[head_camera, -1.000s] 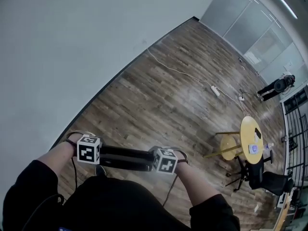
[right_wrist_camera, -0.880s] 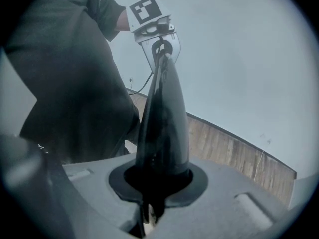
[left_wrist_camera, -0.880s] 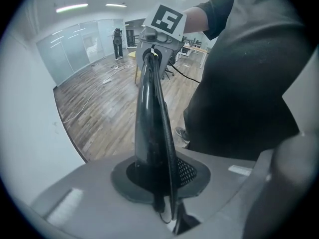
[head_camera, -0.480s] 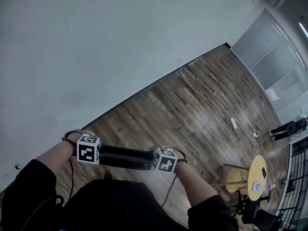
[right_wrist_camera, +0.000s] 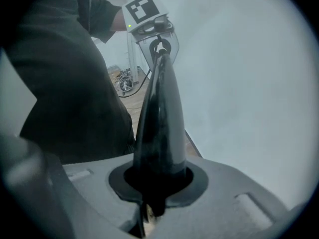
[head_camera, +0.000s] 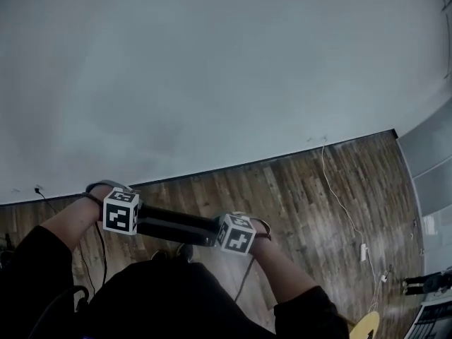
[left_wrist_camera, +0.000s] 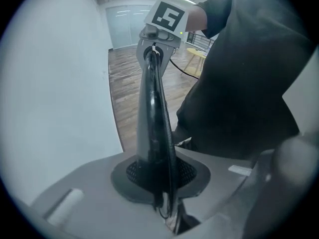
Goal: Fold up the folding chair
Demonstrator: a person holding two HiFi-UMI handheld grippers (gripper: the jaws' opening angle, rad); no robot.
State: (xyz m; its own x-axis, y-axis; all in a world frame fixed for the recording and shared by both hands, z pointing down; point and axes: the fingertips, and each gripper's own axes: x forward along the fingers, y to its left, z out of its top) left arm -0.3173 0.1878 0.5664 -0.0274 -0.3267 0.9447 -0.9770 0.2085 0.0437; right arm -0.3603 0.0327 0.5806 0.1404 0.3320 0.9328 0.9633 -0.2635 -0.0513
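In the head view a black bar of the folding chair (head_camera: 176, 224) runs level between my two grippers, close in front of my body. The rest of the chair is hidden below my dark clothing. My left gripper (head_camera: 138, 221) is shut on the bar's left end and my right gripper (head_camera: 219, 235) on its right end. In the left gripper view the bar (left_wrist_camera: 154, 98) runs from the left gripper's (left_wrist_camera: 162, 183) closed jaws up to the other gripper's marker cube (left_wrist_camera: 167, 16). The right gripper view has the bar (right_wrist_camera: 159, 113) clamped by the right gripper (right_wrist_camera: 155, 183).
A plain white wall (head_camera: 212, 69) fills most of the head view, meeting the wooden floor (head_camera: 296, 196) just ahead. A white cable with a power strip (head_camera: 364, 251) trails at the right. The edge of a yellow round table (head_camera: 367, 327) shows at the bottom right.
Both grippers have swung round with the bar still held between them. The view has turned from the open floor towards the wall, and the yellow table and stools have slid off to the lower right.
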